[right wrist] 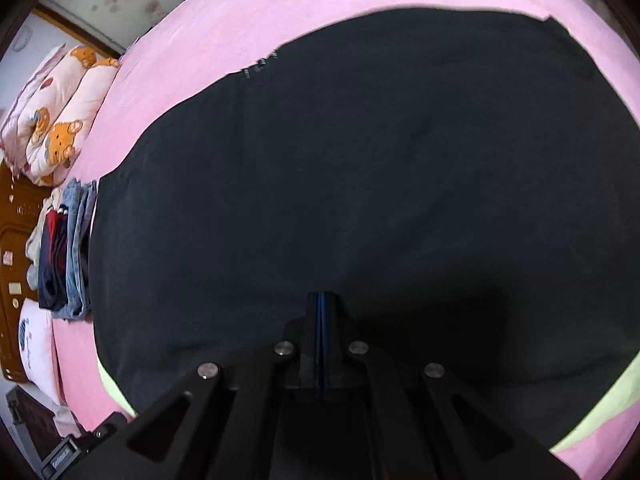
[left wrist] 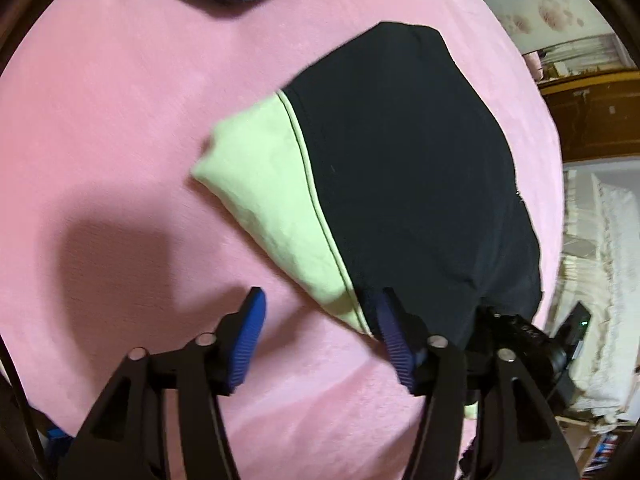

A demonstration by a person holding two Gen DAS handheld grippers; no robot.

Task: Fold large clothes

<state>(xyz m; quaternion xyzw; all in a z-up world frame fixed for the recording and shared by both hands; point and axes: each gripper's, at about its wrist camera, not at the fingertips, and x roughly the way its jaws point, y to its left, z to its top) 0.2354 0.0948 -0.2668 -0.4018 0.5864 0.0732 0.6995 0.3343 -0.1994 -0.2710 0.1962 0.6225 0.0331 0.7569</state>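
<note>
- The big black garment with a light green band (left wrist: 400,168) lies half-folded on the pink bed (left wrist: 100,140).
- My left gripper (left wrist: 320,336) is apart; my right gripper (right wrist: 322,344) is pressed together, maybe pinching cloth.
- Next I think I grab the green edge.

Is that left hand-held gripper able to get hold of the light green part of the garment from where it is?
Probably yes. The left hand-held gripper is open, and the green panel lies just ahead on the pink bedcover, nothing between.
</note>
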